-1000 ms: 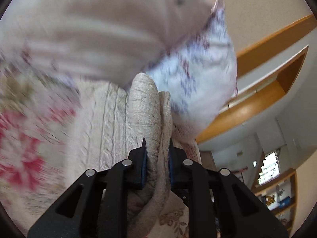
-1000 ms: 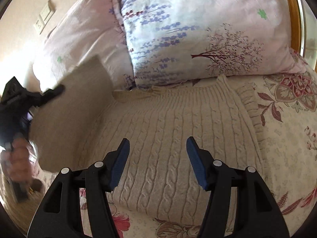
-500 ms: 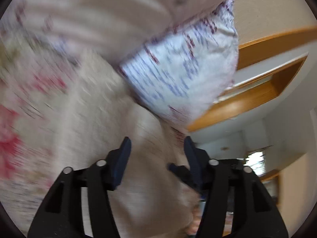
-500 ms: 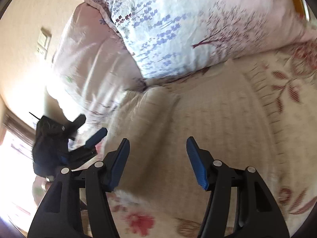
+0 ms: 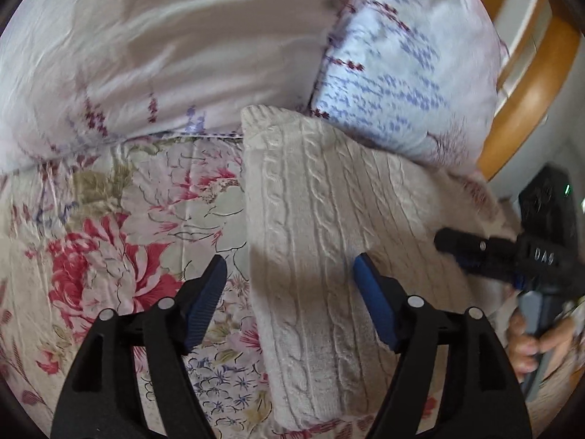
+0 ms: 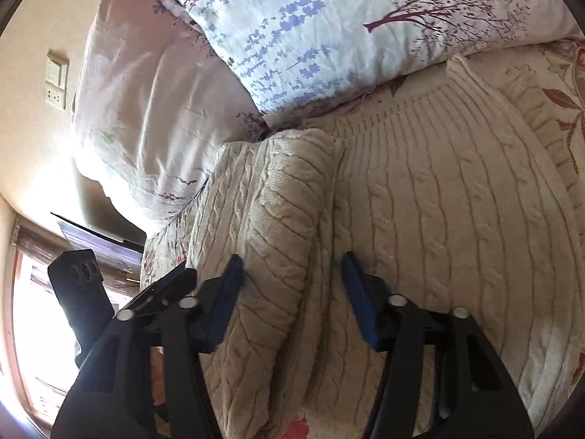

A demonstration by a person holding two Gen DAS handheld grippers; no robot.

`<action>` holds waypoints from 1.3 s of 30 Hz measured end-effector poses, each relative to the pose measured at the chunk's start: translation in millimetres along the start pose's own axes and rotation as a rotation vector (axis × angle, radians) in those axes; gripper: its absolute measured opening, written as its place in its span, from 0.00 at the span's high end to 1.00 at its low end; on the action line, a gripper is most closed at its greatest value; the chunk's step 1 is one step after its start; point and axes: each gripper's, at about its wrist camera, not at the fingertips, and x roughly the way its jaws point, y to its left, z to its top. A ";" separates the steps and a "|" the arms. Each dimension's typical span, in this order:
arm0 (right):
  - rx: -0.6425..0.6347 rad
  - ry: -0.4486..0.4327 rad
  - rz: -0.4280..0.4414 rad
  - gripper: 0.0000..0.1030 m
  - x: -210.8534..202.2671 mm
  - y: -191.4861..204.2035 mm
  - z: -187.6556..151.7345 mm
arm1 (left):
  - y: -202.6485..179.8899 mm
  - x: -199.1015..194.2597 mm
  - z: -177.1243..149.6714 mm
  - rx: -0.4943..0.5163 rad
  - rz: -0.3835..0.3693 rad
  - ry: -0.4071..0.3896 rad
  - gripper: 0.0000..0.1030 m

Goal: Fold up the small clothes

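Lying flat on the flowered bedspread [image 5: 120, 219], the cream cable-knit sweater [image 5: 314, 226] has its top edge butted against the two pillows: pale pink pillow [image 5: 153, 44] and lavender-print pillow [image 5: 406, 84]. Relative to the sweater: the left gripper [image 5: 289, 292] hovers over its left edge, jaws spread and opening, one blue pad over bedspread, the other over knit, no pinch visible. Right wrist view shows a folded-over flap of the sweater [image 6: 278, 219] lying on the left part of the body panel, forming a raised ridge. The right gripper [image 6: 292, 292] straddles that ridge near the sweater's lower edge, jaws closing, fold between them, left pad at the knit, right pad apart from it. A hand [image 5: 530, 340] holding the right gripper shows beyond the sweater's right side.
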 end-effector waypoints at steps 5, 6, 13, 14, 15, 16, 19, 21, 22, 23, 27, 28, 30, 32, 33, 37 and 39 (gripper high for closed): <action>-0.001 -0.004 0.004 0.60 11.5 1.8 3.6 | -7.8 5.3 -2.2 0.031 0.017 0.014 0.28; 0.015 -0.006 0.012 0.60 12.8 -1.7 4.9 | -9.0 5.4 -3.2 0.038 0.031 0.012 0.26; -0.125 -0.080 -0.076 0.83 16.9 19.9 10.3 | -15.9 -3.2 -2.4 0.068 0.112 -0.005 0.14; -0.165 -0.095 -0.101 0.83 14.1 27.0 10.5 | -16.3 -5.7 -2.5 0.068 0.123 -0.011 0.11; -0.204 -0.112 -0.126 0.83 10.4 34.1 10.9 | -17.1 -7.4 -2.6 0.069 0.127 -0.017 0.11; -0.252 -0.134 -0.156 0.83 3.8 42.1 11.8 | -18.3 -9.5 -2.8 0.073 0.128 -0.024 0.11; -0.351 -0.191 -0.247 0.85 -16.8 55.6 14.1 | -22.6 -15.7 -4.0 0.087 0.135 -0.035 0.07; -0.382 -0.222 -0.303 0.85 -32.5 55.3 16.3 | -27.8 -18.6 -5.3 0.101 0.133 -0.044 0.05; -0.393 -0.239 -0.338 0.85 -40.1 53.1 17.3 | -30.7 -17.7 -5.2 0.106 0.131 -0.046 0.05; -0.399 -0.251 -0.366 0.85 -46.0 50.5 18.0 | -34.3 -18.0 -6.2 0.114 0.122 -0.046 0.05; -0.375 -0.281 -0.462 0.85 -70.9 23.8 19.9 | -49.3 -15.2 -10.0 0.149 0.094 -0.049 0.04; -0.359 -0.287 -0.491 0.85 -73.8 14.9 20.9 | -53.9 -14.5 -11.2 0.161 0.090 -0.049 0.03; -0.322 -0.290 -0.534 0.85 -76.8 0.5 21.2 | -62.7 -12.1 -13.3 0.187 0.096 -0.050 0.03; -0.270 -0.261 -0.565 0.85 -76.8 -23.0 22.1 | -69.7 -9.8 -15.2 0.205 0.087 -0.047 0.03; -0.239 -0.240 -0.561 0.85 -73.3 -34.3 22.4 | -71.9 -8.4 -15.6 0.207 0.089 -0.045 0.03; -0.231 -0.256 -0.539 0.85 -75.2 -35.2 21.6 | -75.5 -6.1 -17.8 0.214 0.095 -0.040 0.03; -0.246 -0.280 -0.526 0.85 -81.6 -28.5 20.4 | -75.0 -6.6 -17.6 0.207 0.091 -0.040 0.03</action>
